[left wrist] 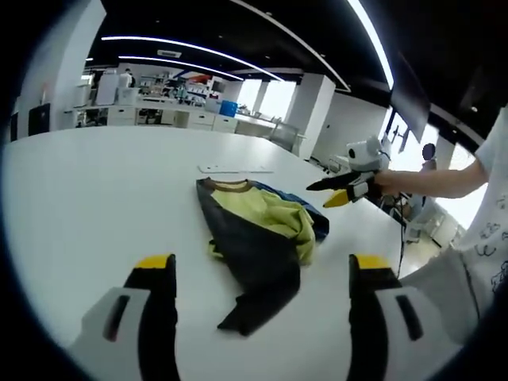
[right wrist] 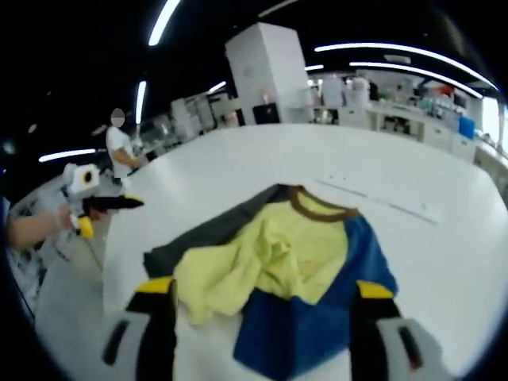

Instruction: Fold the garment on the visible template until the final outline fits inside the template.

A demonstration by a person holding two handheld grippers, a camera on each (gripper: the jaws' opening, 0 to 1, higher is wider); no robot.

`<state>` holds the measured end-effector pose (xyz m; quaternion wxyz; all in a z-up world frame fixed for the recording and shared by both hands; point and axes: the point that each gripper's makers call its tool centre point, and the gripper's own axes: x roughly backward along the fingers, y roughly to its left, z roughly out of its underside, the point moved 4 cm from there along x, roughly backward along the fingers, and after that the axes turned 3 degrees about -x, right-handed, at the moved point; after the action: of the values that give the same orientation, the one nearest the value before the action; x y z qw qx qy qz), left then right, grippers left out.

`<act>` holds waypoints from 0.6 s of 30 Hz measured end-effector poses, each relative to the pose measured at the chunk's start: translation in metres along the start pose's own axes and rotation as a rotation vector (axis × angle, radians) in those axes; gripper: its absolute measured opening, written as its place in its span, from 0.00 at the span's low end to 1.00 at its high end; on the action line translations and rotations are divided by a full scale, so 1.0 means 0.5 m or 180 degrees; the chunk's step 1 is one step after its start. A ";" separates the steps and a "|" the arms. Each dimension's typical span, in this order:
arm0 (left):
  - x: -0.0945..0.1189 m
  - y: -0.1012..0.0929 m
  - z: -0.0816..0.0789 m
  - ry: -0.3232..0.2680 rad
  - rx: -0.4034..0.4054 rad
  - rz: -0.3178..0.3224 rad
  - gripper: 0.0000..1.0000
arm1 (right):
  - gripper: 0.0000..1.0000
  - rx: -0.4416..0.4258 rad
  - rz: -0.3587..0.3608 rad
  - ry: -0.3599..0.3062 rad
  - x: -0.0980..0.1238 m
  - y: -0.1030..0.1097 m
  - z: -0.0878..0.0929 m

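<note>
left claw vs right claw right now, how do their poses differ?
The left claw hangs open short of the garment, whose dark tail reaches between its jaws. The right claw hangs open with crumpled yellow and blue cloth spread between its jaws, so it looks closer in. Both are black with yellow tips and grip nothing.

A wide white bench [left wrist: 95,198] fills the lower half of the left gripper view. In the upper left, white cabinets [left wrist: 171,115] line the far wall beside a blue bin [left wrist: 228,108]. Long ceiling light strips [left wrist: 182,48] curve overhead. In the right gripper view, a person in white [right wrist: 121,151] stands at the left, and a white pillar [right wrist: 270,75] rises at the upper centre.
</note>
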<state>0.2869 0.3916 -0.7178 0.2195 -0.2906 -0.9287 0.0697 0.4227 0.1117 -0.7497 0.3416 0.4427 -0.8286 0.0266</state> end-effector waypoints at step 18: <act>-0.008 -0.023 -0.011 -0.0041 -0.0030 0.0138 0.87 | 0.95 -0.0471 0.0306 0.0055 0.084 -0.046 0.120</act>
<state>0.2862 0.3800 -0.7115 0.2106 -0.3112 -0.9239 0.0720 0.3919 0.0470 -0.7768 0.3789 0.3757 -0.8456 -0.0146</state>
